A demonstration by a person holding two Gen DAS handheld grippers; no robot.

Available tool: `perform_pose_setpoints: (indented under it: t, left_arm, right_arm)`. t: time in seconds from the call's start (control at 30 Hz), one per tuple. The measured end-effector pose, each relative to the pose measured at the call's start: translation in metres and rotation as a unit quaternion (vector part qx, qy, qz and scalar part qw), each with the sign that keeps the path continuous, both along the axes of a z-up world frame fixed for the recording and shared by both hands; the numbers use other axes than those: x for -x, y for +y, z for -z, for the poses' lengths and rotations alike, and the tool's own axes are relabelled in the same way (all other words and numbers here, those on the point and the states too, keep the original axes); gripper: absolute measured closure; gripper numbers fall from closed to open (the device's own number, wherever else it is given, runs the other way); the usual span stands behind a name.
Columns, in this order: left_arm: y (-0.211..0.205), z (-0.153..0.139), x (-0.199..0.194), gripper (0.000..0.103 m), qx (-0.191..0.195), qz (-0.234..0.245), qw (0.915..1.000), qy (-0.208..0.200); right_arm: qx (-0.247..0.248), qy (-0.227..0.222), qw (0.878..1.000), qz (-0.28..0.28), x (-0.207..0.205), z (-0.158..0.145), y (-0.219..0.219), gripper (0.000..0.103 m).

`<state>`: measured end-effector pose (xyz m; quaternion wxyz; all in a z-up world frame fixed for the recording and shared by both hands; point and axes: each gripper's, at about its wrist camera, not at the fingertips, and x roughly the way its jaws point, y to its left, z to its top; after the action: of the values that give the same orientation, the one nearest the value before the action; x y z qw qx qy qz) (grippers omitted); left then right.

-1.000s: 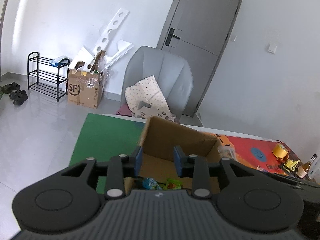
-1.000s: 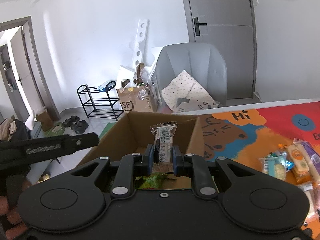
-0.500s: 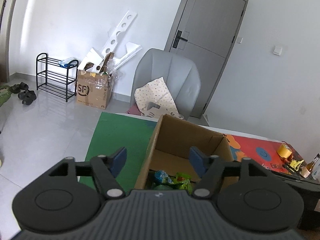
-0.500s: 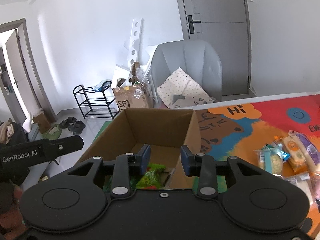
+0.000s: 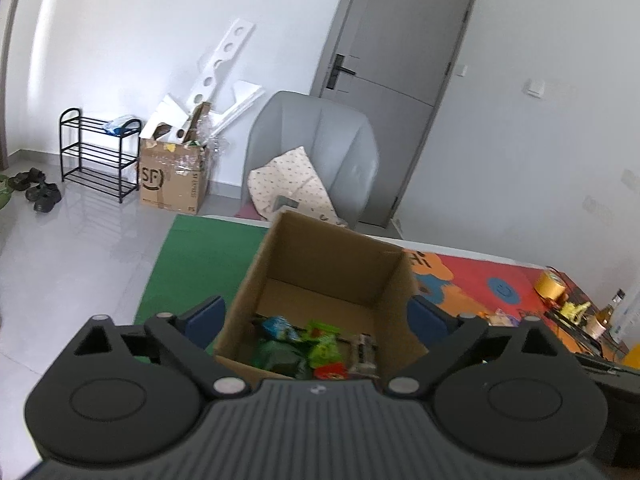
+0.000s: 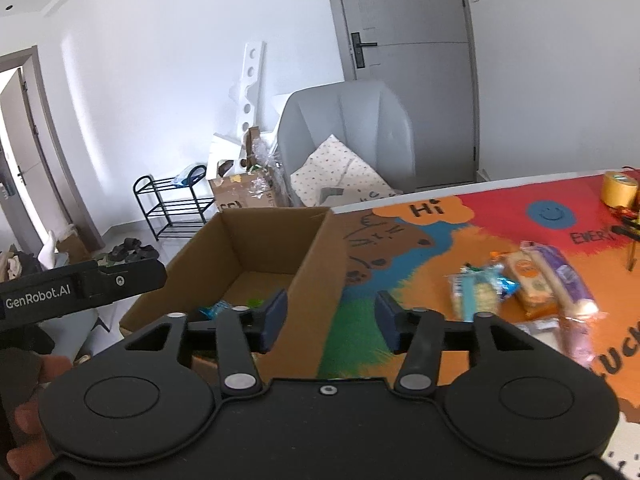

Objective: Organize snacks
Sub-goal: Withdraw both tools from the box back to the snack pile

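Observation:
An open cardboard box [image 5: 328, 268] stands on the colourful table mat, with several snack packets [image 5: 316, 348] inside, green, blue and a clear one. My left gripper [image 5: 316, 316] is wide open above the box's near edge, its fingers either side of the box. My right gripper [image 6: 330, 316] is open and empty, just right of the box [image 6: 256, 248], over the mat. Several wrapped snacks [image 6: 524, 280] lie on the mat to the right. The left gripper's body [image 6: 80, 286] shows at the left of the right wrist view.
A roll of yellow tape [image 6: 619, 189] and small clutter sit at the table's far right. Beyond the table are a grey chair [image 5: 316, 152] with a cushion, an SF carton [image 5: 172, 176], a black shoe rack [image 5: 100, 152] and a grey door.
My right gripper has let go of the clear packet into the box, opened, and swung right toward the loose snacks. My left gripper has opened wide over the box.

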<state>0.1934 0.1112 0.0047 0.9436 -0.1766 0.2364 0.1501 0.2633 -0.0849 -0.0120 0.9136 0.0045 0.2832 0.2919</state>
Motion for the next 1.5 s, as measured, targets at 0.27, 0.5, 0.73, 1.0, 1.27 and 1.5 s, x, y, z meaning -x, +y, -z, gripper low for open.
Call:
perform_pose_setpoints:
  t: [0.27,0.5,0.73,1.0,1.27,1.5]
  left_arm:
    - [-0.029,0.007,-0.005,0.000,-0.001,0.034,0.9993,0.015]
    - [-0.050,0.007,-0.009,0.000,-0.002,0.050,0.9986,0.018]
    - [-0.078,0.008,-0.020,0.000,-0.009,0.062,0.9977,0.026]
    - [-0.108,0.009,-0.029,0.000,-0.021,0.081,0.9961,0.029]
    - [-0.129,0.018,-0.044,0.000,-0.022,0.098,0.9939,0.044]
    - [-0.142,0.026,-0.056,0.000,-0.028,0.107,0.9924,0.053]
  right_arm:
    - [-0.004,-0.001,1.000,0.017,0.006,-0.001,-0.034,0.027]
    - [-0.017,0.007,0.999,0.033,0.002,0.000,-0.063,0.022]
    - [-0.029,0.014,0.998,0.048,-0.002,0.006,-0.095,0.022]
    - [-0.047,0.018,0.997,0.053,-0.005,0.008,-0.123,0.021]
    - [-0.051,0.030,0.996,0.073,-0.015,0.022,-0.144,0.021]
    - [-0.054,0.042,0.994,0.083,-0.023,0.035,-0.158,0.021]
